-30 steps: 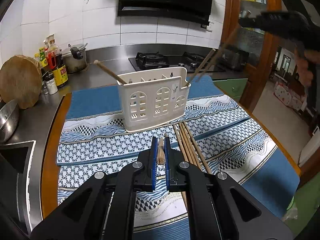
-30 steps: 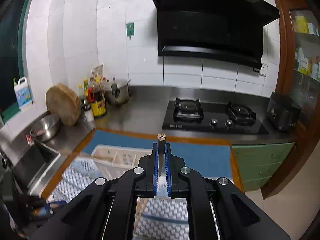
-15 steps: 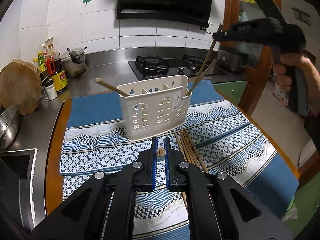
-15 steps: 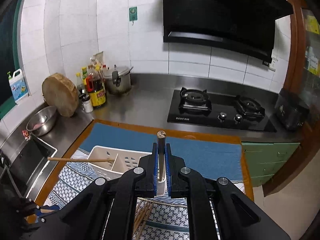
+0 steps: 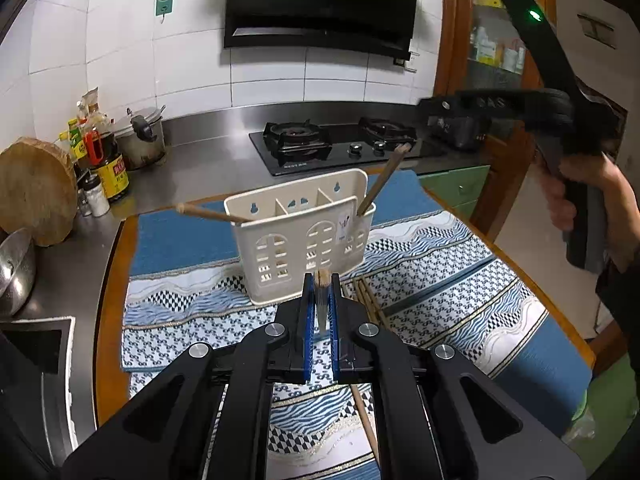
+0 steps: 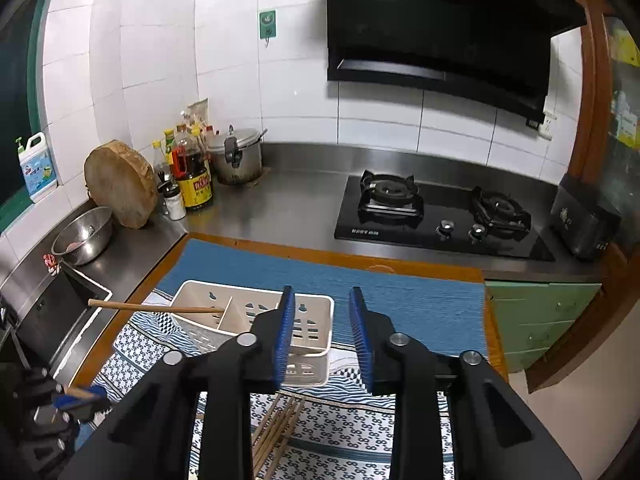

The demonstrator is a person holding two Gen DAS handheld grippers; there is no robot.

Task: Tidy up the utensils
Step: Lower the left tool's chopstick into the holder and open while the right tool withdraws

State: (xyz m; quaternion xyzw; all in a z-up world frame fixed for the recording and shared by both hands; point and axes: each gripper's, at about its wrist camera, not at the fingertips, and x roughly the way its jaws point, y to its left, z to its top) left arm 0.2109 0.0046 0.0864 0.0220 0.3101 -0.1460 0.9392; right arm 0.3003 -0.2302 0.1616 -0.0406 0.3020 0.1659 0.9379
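Observation:
A white slotted utensil holder stands on the patterned mat. One chopstick leans out of its left compartment. Another chopstick leans out of the right compartment. My left gripper is shut on the end of a wooden chopstick just in front of the holder; the right wrist view shows it low on the left. My right gripper hovers above the holder's right end; its jaws are opening and nothing is between them. Several loose chopsticks lie on the mat.
A gas hob sits behind the mat. Bottles, a pot, a round wooden board and a steel bowl crowd the counter at left, beside a sink. A person's hand holds the right gripper.
The right gripper came down over the holder and opened, leaving its chopstick leaning in the right compartment. The left gripper rose a little with its chopstick.

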